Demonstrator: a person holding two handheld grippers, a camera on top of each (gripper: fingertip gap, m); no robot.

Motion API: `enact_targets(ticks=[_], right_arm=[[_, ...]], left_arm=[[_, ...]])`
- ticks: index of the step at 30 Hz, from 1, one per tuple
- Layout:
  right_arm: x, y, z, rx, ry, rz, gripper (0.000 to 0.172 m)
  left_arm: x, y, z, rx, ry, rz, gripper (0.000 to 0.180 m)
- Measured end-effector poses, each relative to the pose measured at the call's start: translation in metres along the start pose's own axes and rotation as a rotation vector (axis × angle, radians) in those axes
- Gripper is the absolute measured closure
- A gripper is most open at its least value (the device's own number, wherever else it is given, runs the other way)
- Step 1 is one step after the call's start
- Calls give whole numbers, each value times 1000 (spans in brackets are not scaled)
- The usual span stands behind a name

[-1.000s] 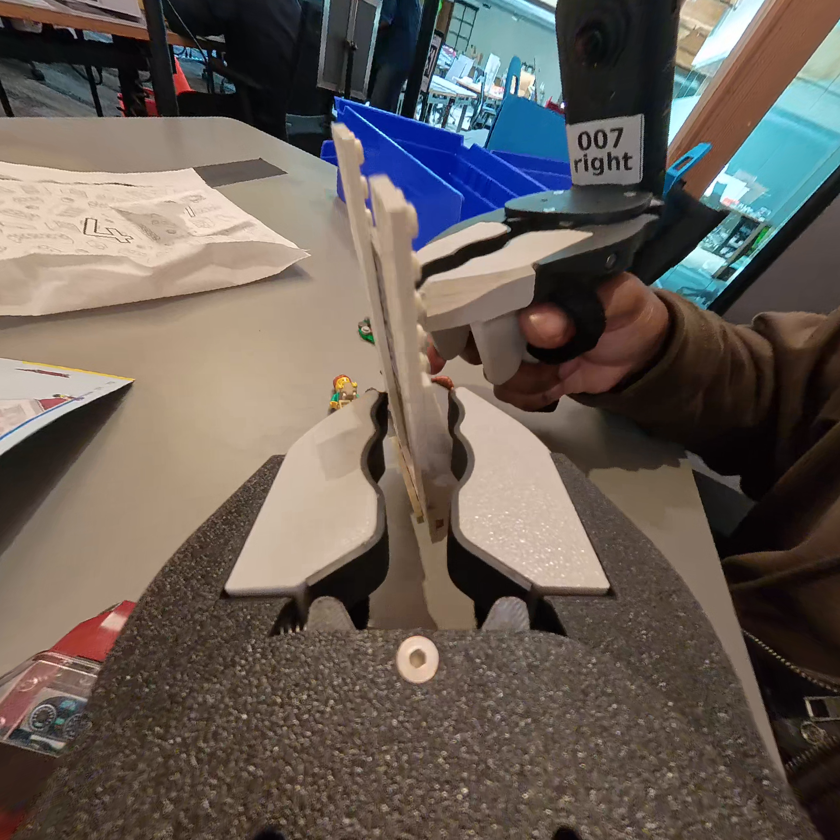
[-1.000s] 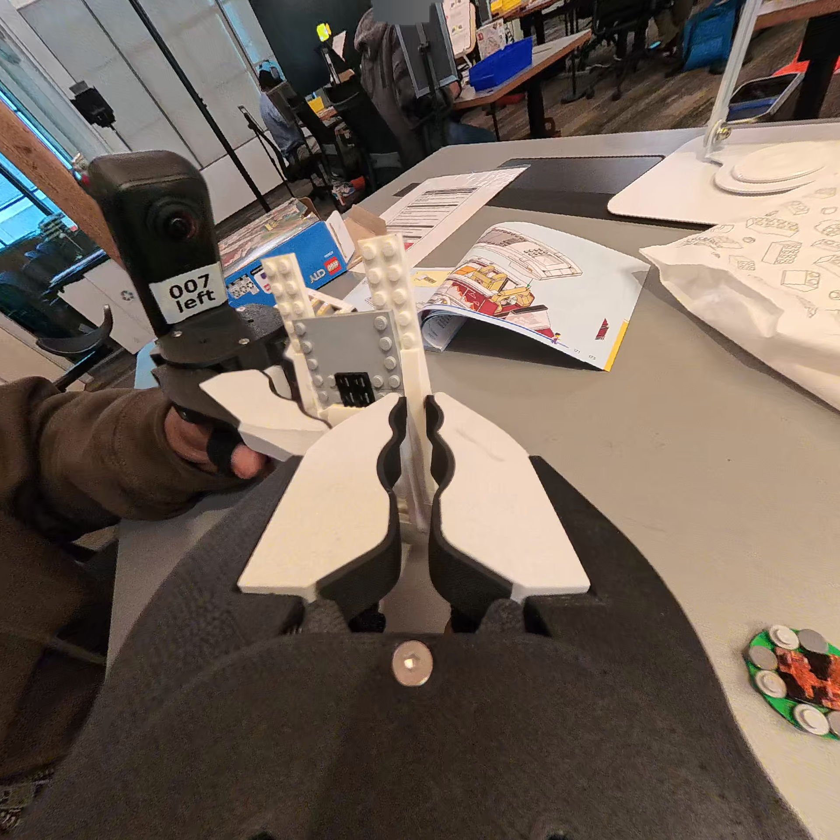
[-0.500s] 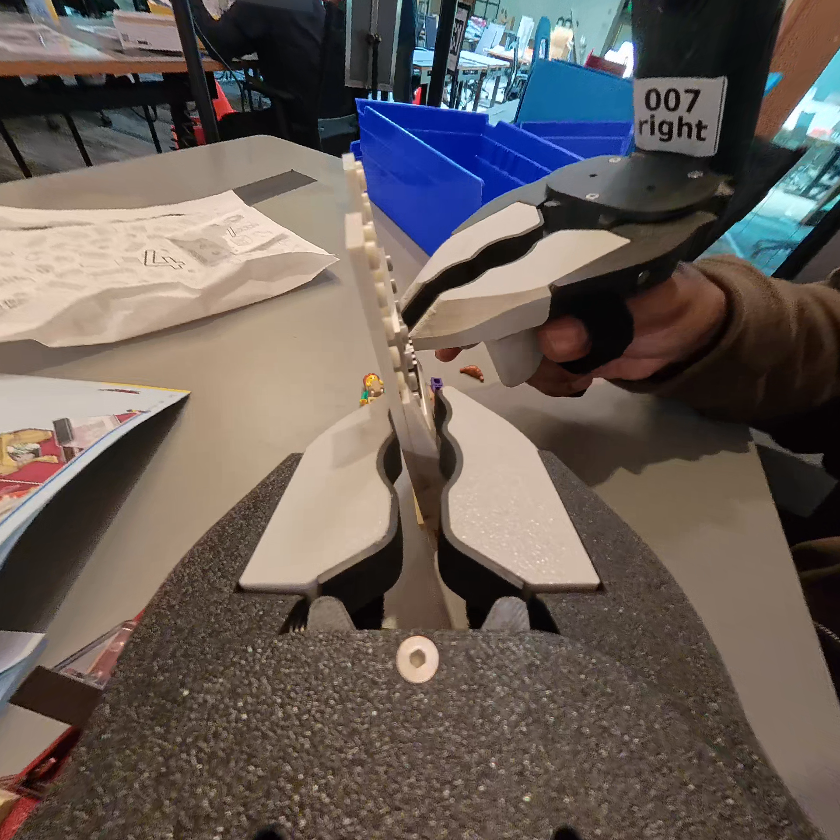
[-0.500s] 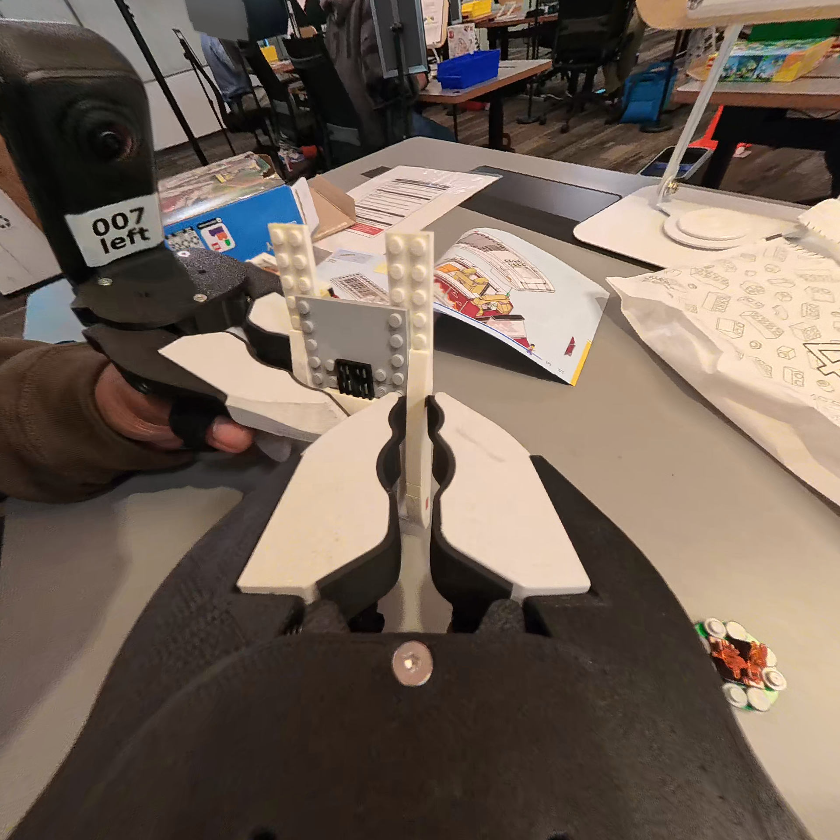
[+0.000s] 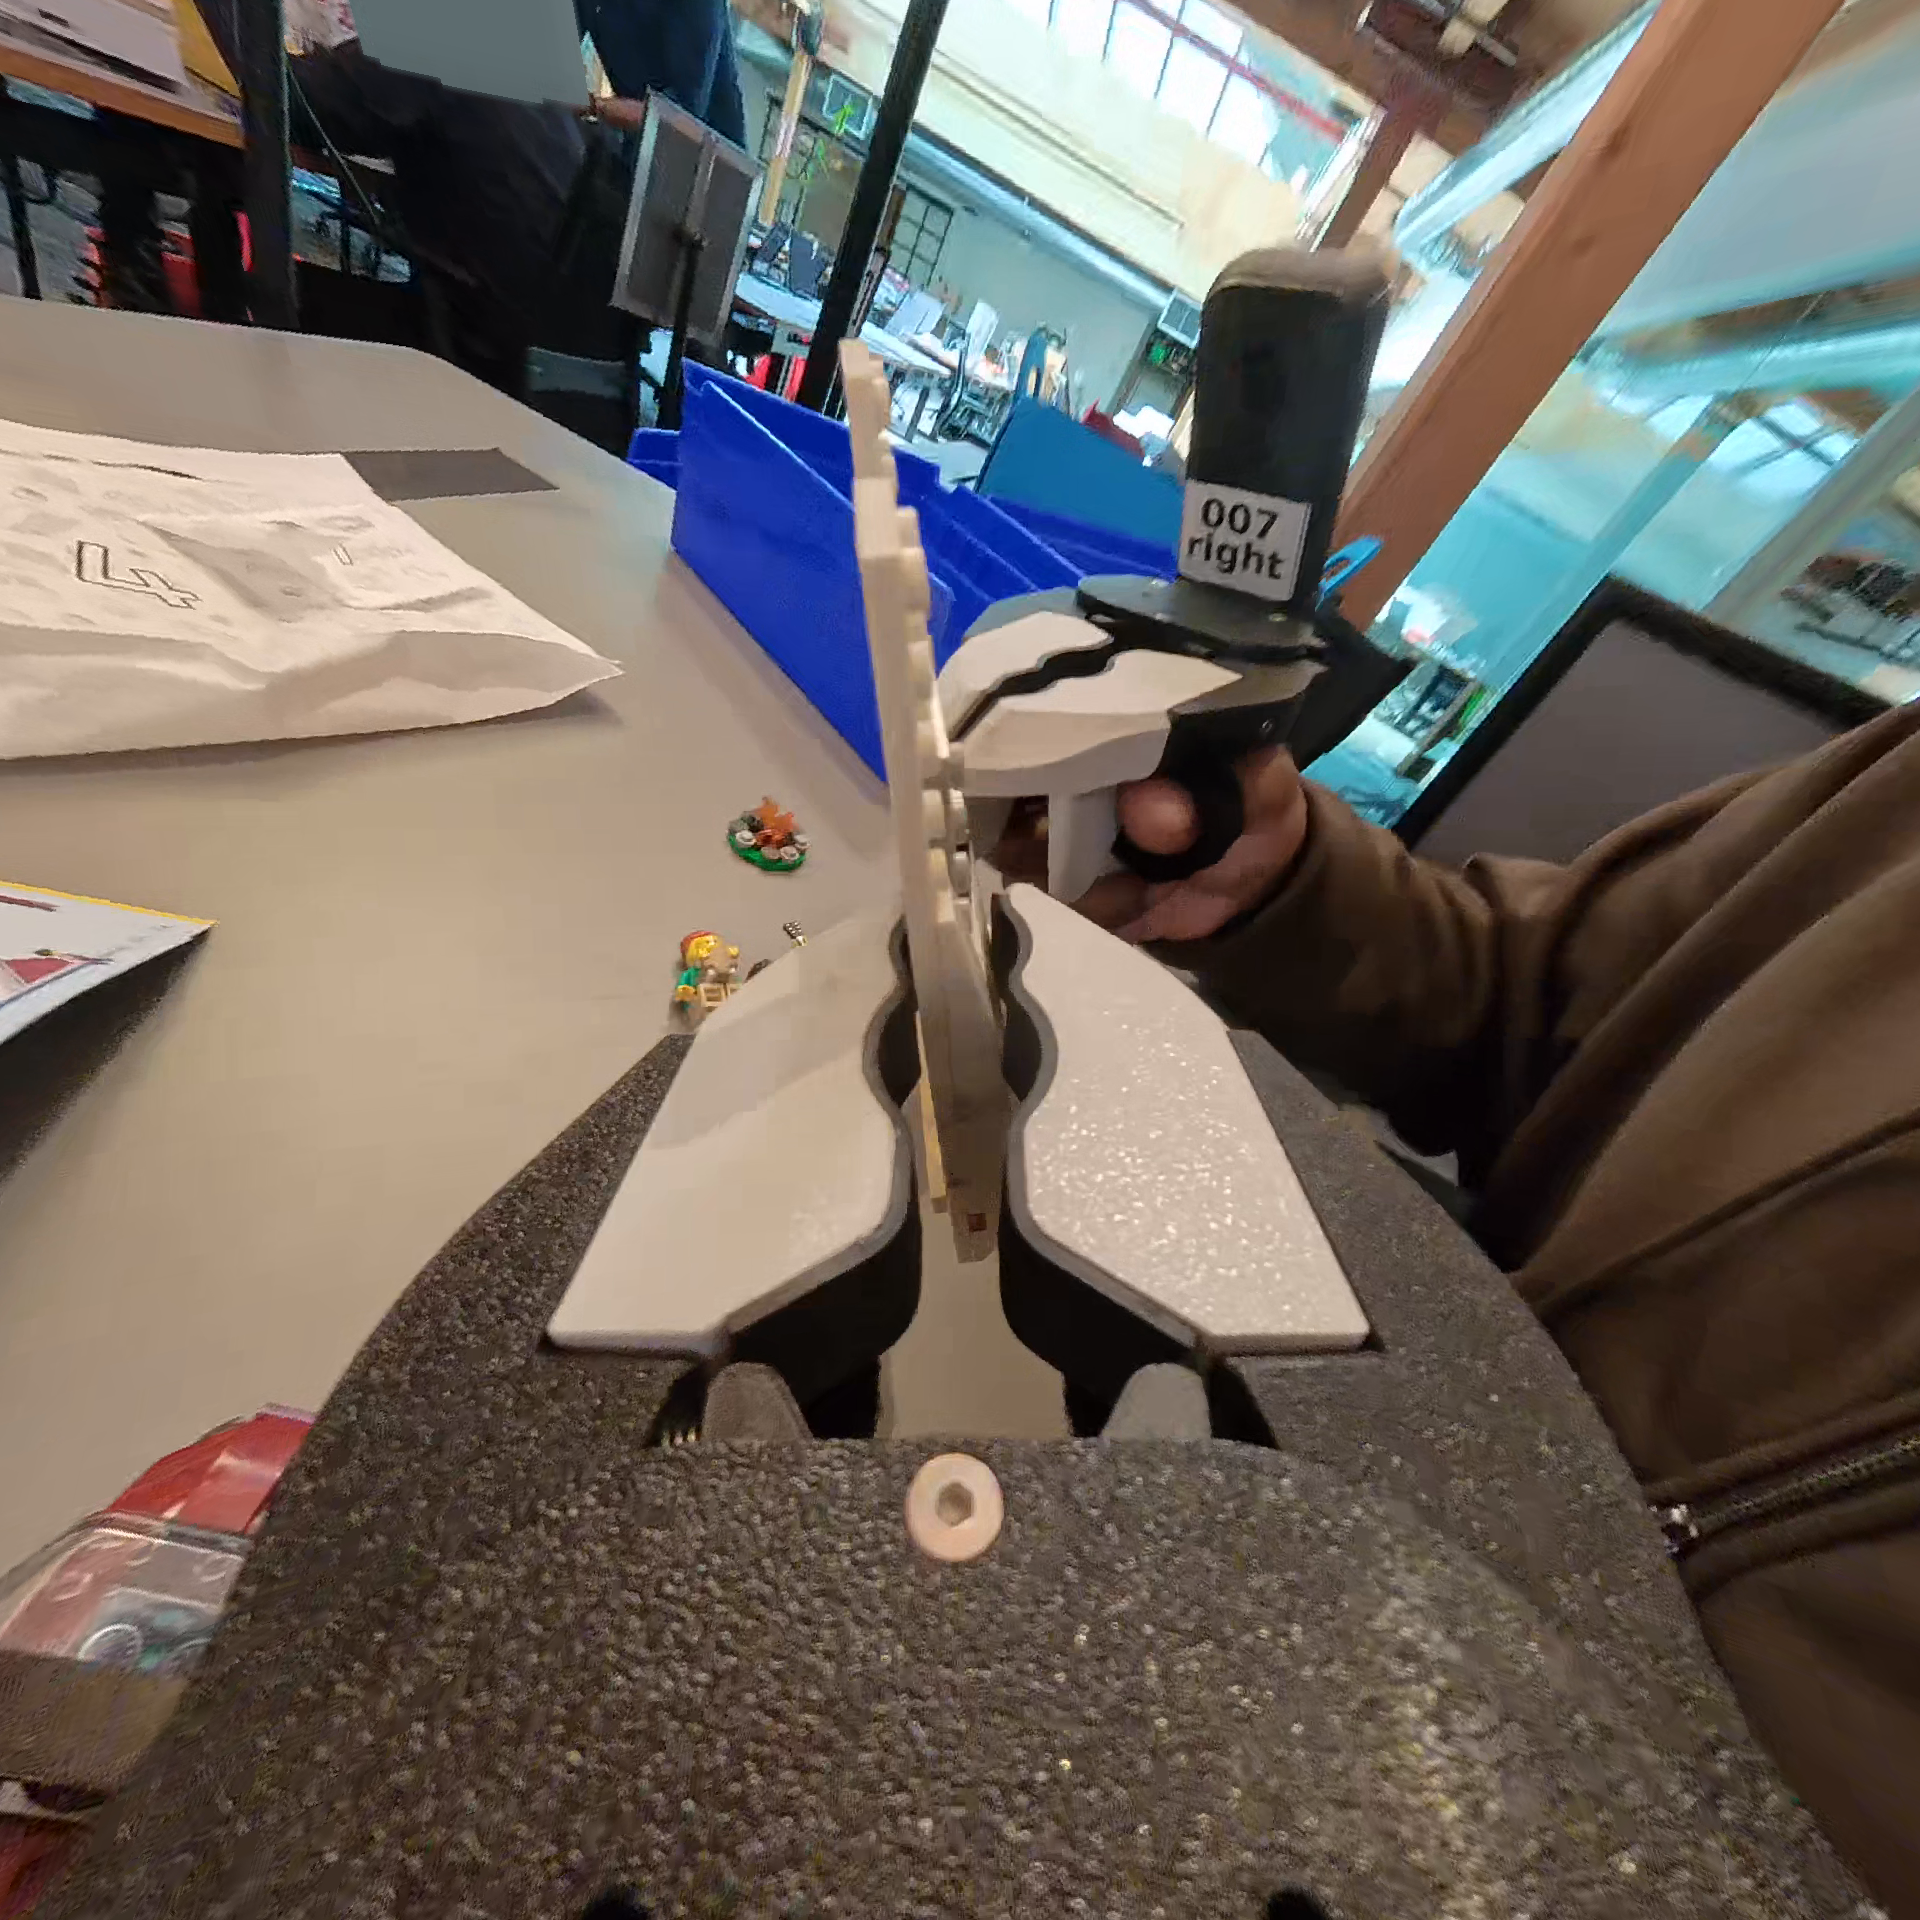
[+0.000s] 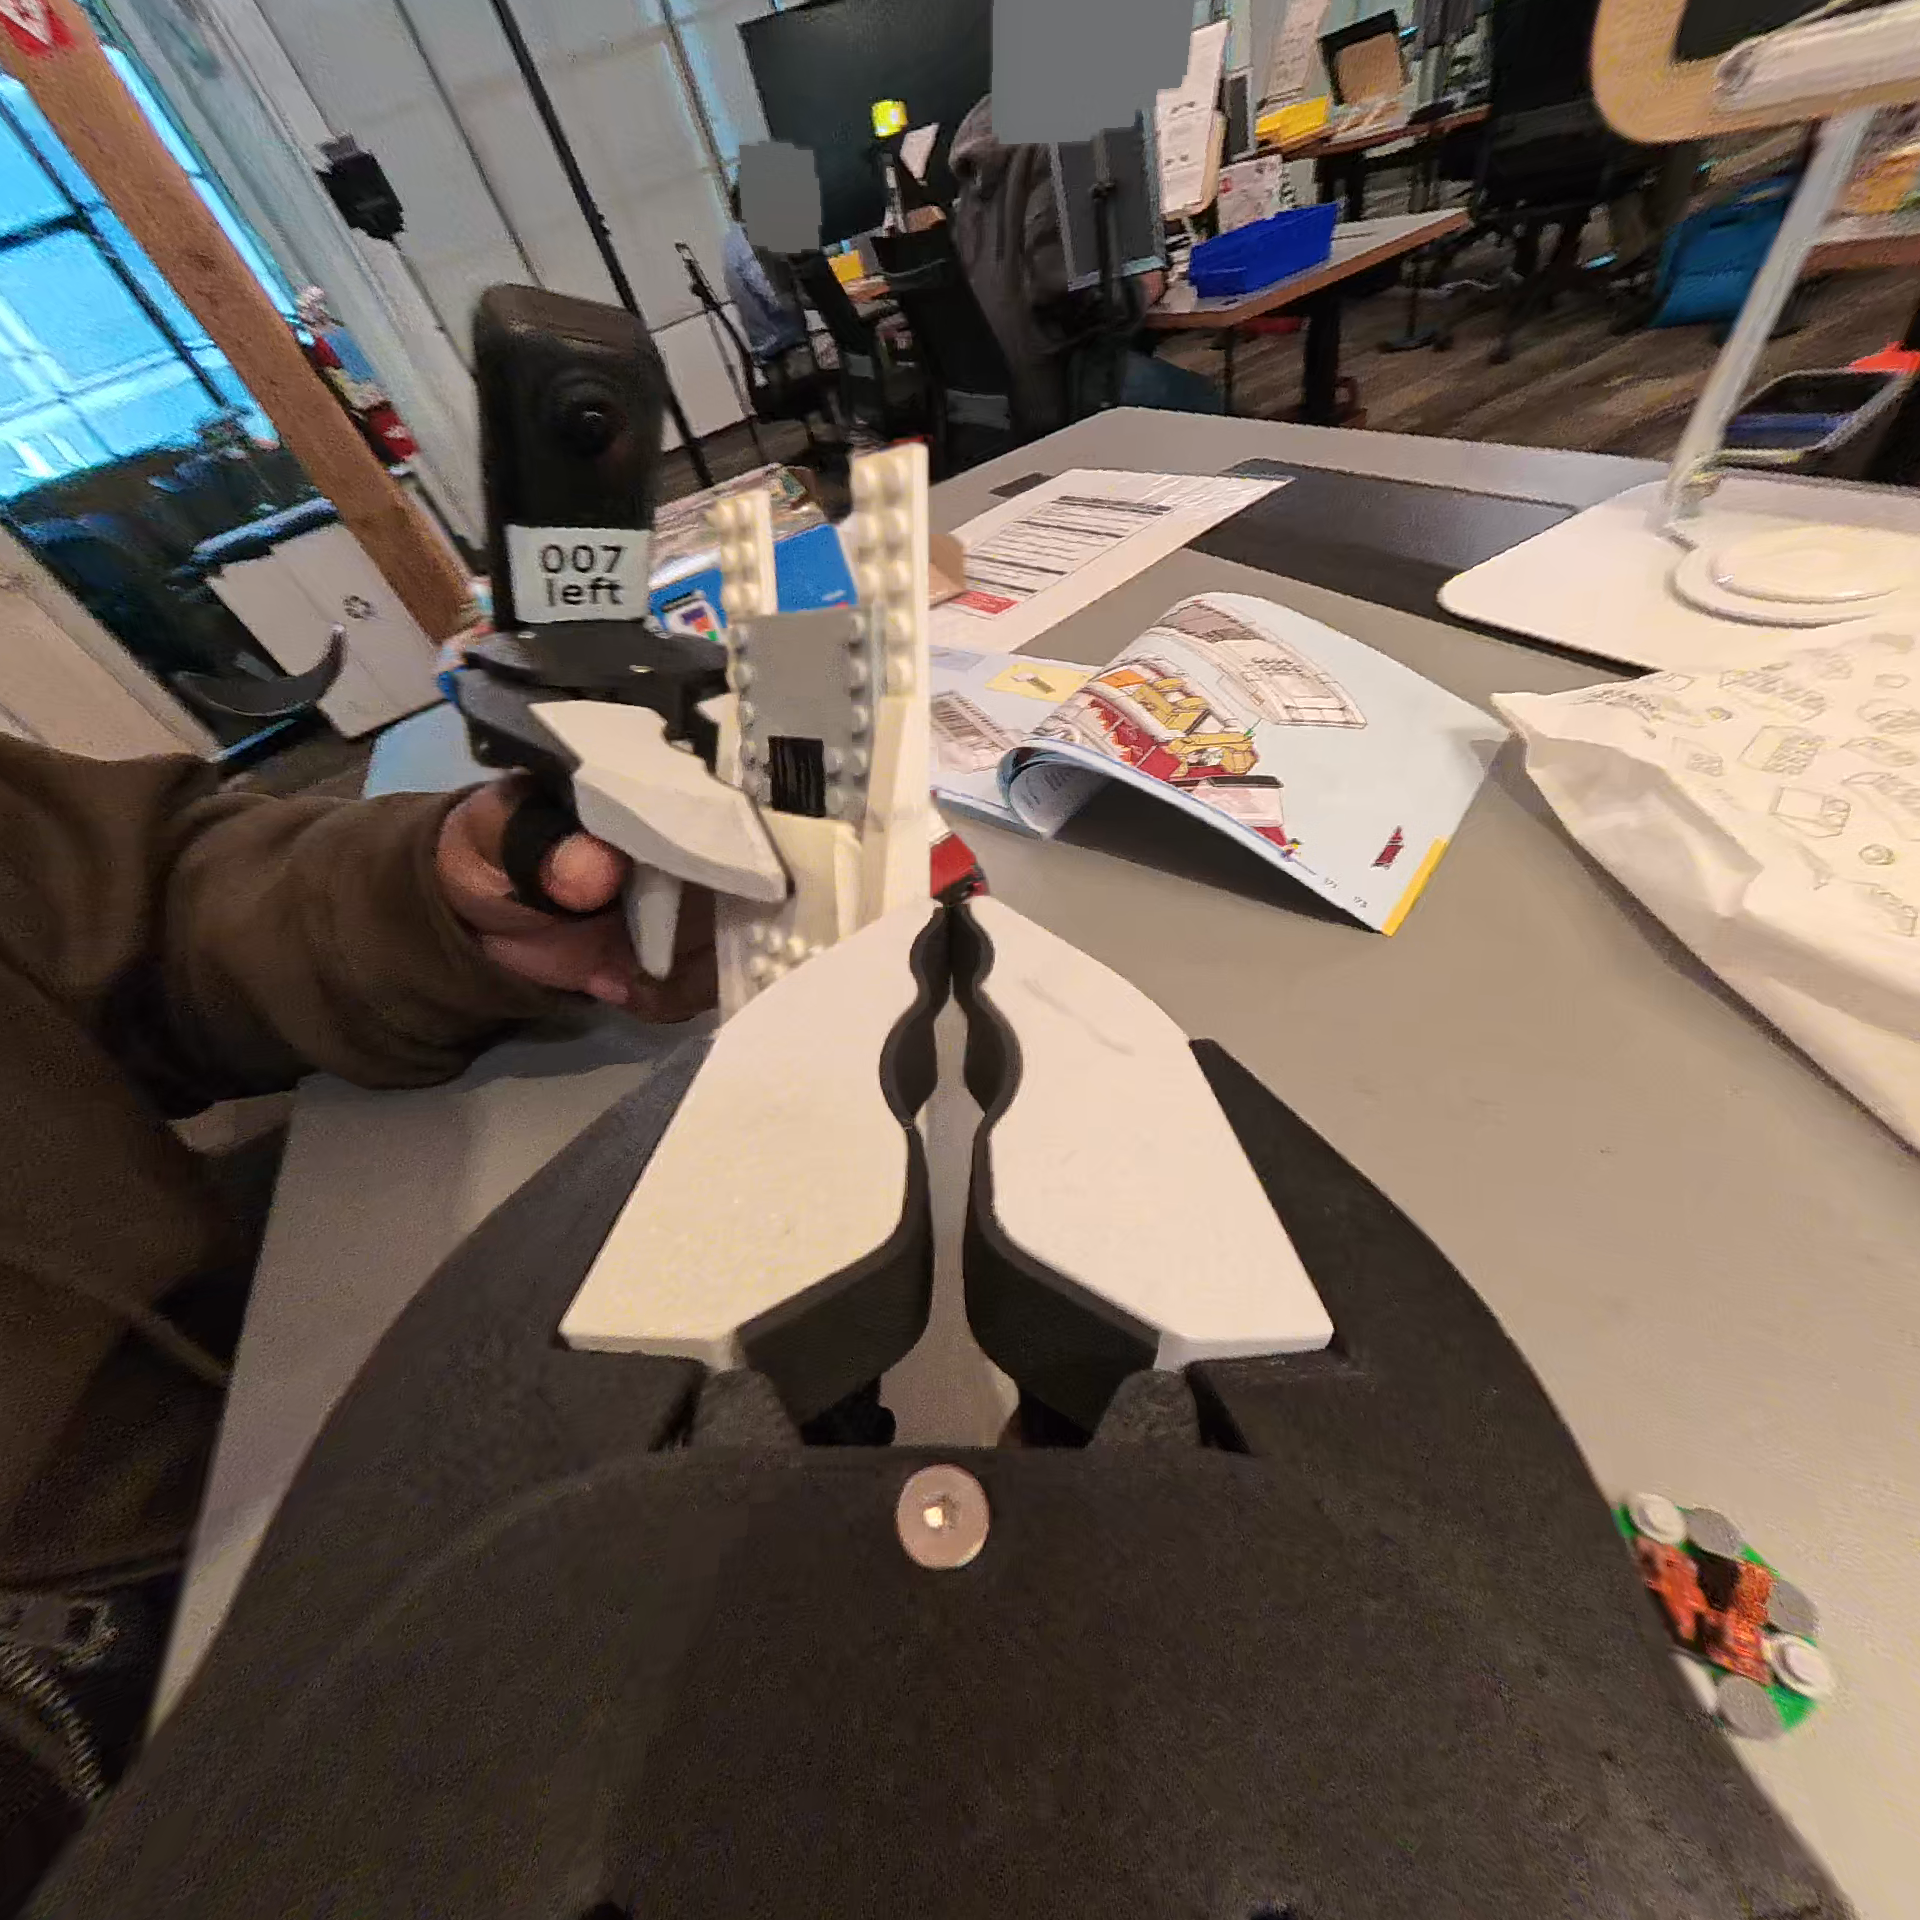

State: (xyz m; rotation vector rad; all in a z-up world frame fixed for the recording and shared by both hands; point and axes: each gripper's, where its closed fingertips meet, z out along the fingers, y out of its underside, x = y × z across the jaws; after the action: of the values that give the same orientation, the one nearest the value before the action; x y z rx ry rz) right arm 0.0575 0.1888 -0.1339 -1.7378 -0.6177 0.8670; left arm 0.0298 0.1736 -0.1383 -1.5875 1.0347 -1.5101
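Studded plastic plate assembly [image 5: 914, 790], matt grey table [image 5: 416, 987], crinkled paper bag [image 5: 260, 613].

Open-plan workshop: rows of desks [image 6: 1340, 249], monitors [image 5: 681, 244], blue bins [image 5: 790, 582].

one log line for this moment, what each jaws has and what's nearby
left gripper: jaws shut on white brick plate assembly, upright | right gripper: jaws shut, beside assembly | nearby: blue bins, open booklet
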Motion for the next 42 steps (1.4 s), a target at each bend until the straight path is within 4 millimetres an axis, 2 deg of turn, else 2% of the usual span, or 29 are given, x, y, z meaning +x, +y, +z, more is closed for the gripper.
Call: enact_targets(ticks=[5, 9, 12, 15, 18, 21, 26, 33, 42], right_arm=[[-5, 1, 2, -14, 23, -97, 172], [-3, 3, 4, -20, 60, -123, 164], [-3, 0, 3, 11, 67, -110, 157], [-11, -7, 2, 56, 67, -186, 157], [-24, -8, 6, 62, 67, -272, 156], [-34, -10, 12, 80, 71, -263, 155], [-37, -8, 19, 80, 138, -290, 151], [-36, -4, 23, 72, 207, -360, 151], [-42, 5, 19, 41, 85, -456, 150]], left_arm=[[-3, 2, 1, 8, 0, -52, 169], [-6, 3, 1, 7, -5, -71, 169], [-6, 6, 2, 3, -7, -81, 169], [-7, 8, 4, -11, -22, -77, 169], [-10, 10, 5, -28, -94, 3, 169], [-10, 7, 5, -26, -188, 151, 169], [-8, 5, 5, -29, -307, 364, 169], [-11, 8, 6, -44, -371, 453, 169], [-10, 15, 7, -88, -349, 497, 170]])
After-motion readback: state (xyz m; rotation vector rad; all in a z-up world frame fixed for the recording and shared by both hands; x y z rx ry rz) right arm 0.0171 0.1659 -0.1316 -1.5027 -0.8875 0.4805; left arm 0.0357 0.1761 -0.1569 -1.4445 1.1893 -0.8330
